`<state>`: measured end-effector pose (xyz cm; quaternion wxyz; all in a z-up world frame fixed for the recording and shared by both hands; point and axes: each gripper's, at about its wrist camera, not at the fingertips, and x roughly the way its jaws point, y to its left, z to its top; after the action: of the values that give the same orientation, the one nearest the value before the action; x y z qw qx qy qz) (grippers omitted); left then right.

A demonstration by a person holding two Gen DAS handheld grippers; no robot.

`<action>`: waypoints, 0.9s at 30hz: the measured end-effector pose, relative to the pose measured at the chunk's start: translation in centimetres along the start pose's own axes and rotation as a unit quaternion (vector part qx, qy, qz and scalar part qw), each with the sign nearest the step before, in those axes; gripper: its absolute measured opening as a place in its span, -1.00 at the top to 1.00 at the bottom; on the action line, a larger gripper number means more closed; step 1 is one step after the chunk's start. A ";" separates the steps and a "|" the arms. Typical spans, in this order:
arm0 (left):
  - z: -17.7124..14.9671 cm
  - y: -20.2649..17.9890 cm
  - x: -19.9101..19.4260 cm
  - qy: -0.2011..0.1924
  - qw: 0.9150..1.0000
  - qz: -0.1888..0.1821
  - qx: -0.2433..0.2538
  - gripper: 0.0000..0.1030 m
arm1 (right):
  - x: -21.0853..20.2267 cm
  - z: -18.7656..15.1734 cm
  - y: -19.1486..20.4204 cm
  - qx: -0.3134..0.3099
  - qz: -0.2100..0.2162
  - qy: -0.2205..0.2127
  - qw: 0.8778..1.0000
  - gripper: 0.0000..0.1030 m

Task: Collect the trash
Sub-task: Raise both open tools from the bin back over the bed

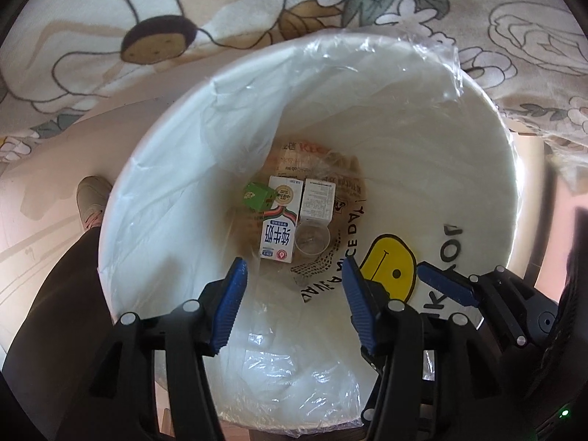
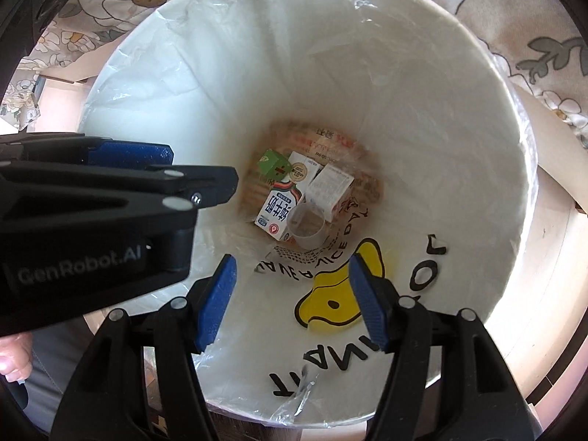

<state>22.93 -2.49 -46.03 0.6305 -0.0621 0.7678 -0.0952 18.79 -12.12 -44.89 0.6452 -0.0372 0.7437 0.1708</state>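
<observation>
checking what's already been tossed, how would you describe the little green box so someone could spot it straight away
Look down into the white bin lined with clear plastic, to the trash at its bottom. The green box lies beside the top end of the white milk carton, on the side away from the clear plastic cup. It is the smallest box there and the only green item.

Milk carton (image 1: 278, 228) fine print unreadable; cup (image 1: 312, 239) hides its corner.

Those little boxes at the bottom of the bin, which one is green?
The small green box, lying left of the white milk carton. The other carton is white with fine print; the clear plastic cup is no box.
</observation>
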 end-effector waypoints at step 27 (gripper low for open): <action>-8.8 -2.0 -18.5 -0.160 0.978 0.061 0.119 -0.09 | -14.6 -5.3 0.7 -0.032 -0.039 -0.114 0.992 -0.24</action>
<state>17.94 0.16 -26.21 0.7525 0.0458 0.6426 -0.1365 15.95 -15.51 -29.96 0.7303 -0.0673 0.6575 0.1726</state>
